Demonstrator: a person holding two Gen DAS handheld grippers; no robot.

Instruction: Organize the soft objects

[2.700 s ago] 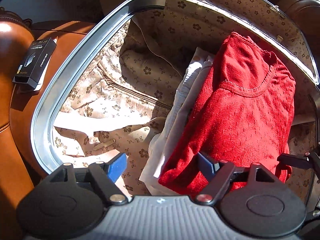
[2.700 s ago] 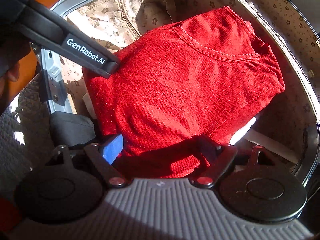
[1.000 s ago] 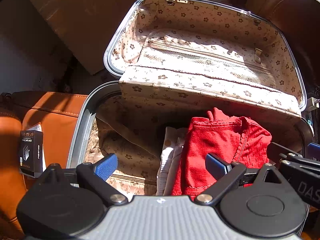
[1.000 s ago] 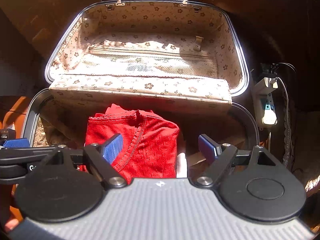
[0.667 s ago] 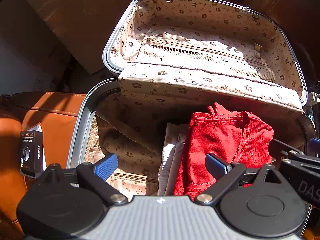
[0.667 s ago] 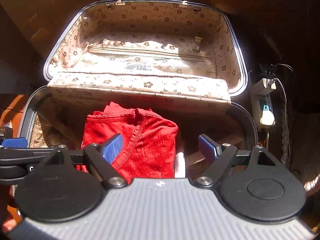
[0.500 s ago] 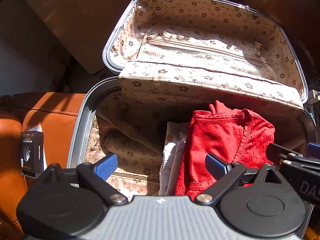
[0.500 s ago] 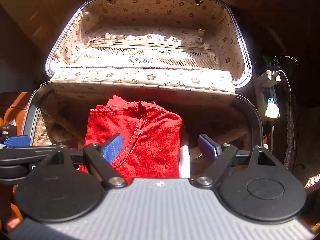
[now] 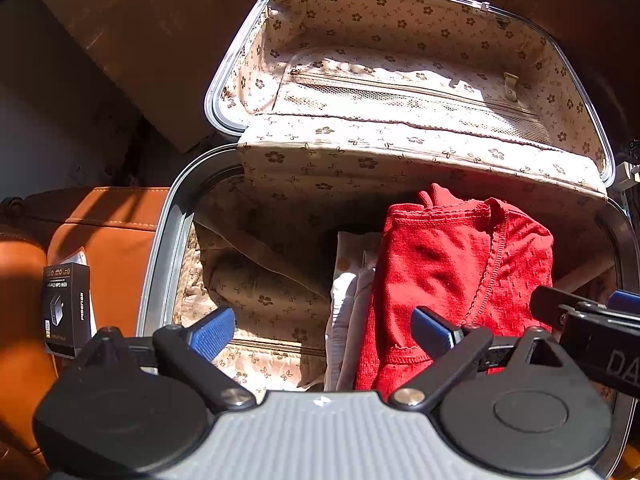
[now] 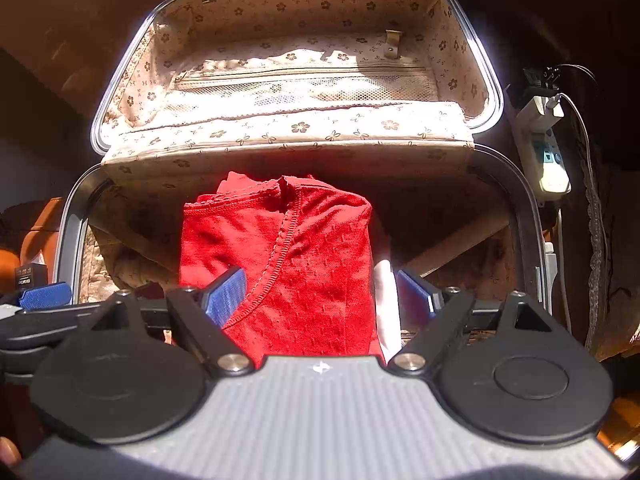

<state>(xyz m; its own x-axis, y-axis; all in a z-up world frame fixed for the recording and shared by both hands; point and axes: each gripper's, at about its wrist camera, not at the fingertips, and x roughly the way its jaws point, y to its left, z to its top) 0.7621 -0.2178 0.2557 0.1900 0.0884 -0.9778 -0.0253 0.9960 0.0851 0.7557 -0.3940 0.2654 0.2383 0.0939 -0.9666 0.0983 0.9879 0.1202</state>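
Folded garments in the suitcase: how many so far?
2 visible: the red knit top on the right side of the suitcase, and a white garment against its left side. More may be hidden beneath.

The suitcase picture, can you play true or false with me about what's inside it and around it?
1. The suitcase is open. True.
2. The red sweater lies on the orange seat. False: it lies inside the suitcase.
3. Pale folded clothes sit beside the red sweater. True.
4. The left tongs squeeze the sweater. False: they are open and hold nothing.
5. A small black box is inside the suitcase. False: it rests outside, on the orange seat.
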